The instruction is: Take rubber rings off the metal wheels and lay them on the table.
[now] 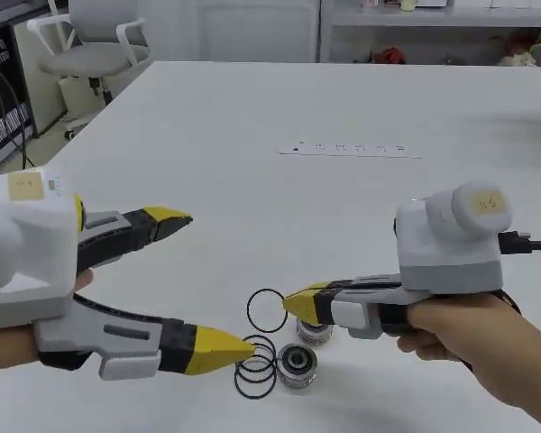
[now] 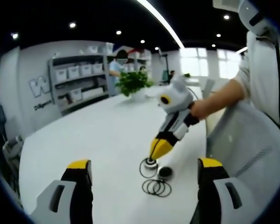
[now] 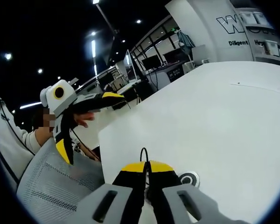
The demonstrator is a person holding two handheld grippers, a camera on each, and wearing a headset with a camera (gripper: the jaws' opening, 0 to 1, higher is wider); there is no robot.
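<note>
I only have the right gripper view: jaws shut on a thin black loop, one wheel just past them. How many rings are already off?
Observer: A small pile of loose rings lies on the table. They overlap, so I can't give an exact count.
Operator: Where is that pile from my tip?
Observer: In the head view it lies nearer the person than the right hand-held gripper, beside a wheel.
Operator: Is that the only wheel?
Observer: No. A second wheel sits right under your jaws, partly hidden by them. The held ring spreads as a full circle to the side of it.
</note>
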